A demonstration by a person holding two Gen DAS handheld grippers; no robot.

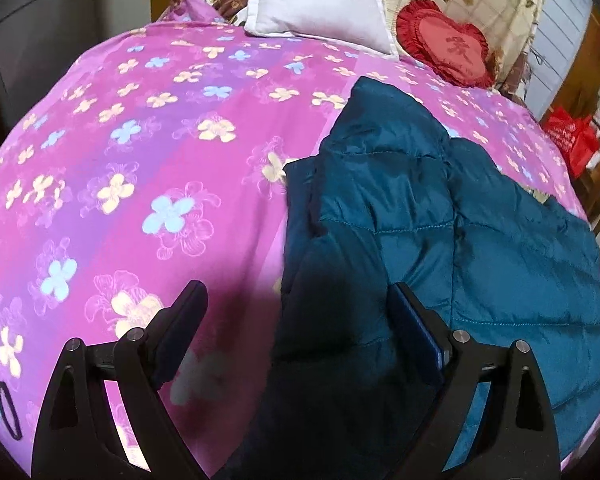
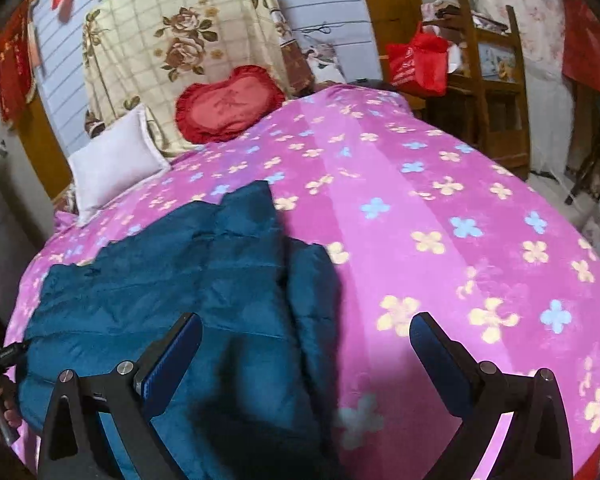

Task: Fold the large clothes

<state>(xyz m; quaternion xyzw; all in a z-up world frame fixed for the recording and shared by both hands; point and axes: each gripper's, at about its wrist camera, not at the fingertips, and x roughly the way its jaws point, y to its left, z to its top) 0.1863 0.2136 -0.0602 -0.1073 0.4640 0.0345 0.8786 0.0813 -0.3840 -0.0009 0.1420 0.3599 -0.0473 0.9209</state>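
Note:
A teal quilted puffer jacket (image 1: 440, 220) lies spread on a pink flowered bedspread (image 1: 140, 160). My left gripper (image 1: 296, 292) is open and hovers over the jacket's left edge, empty. In the right wrist view the jacket (image 2: 180, 292) lies at the lower left on the bedspread (image 2: 440, 220). My right gripper (image 2: 306, 328) is open and hovers over the jacket's right edge, empty. The left hand and its gripper handle show at the far left edge of the right wrist view.
A white pillow (image 1: 320, 0), a red heart cushion (image 1: 448, 46) and a folded floral blanket (image 2: 180, 40) sit at the bed's head. A red bag (image 2: 418, 62) and a wooden chair (image 2: 492, 92) stand beside the bed on the right.

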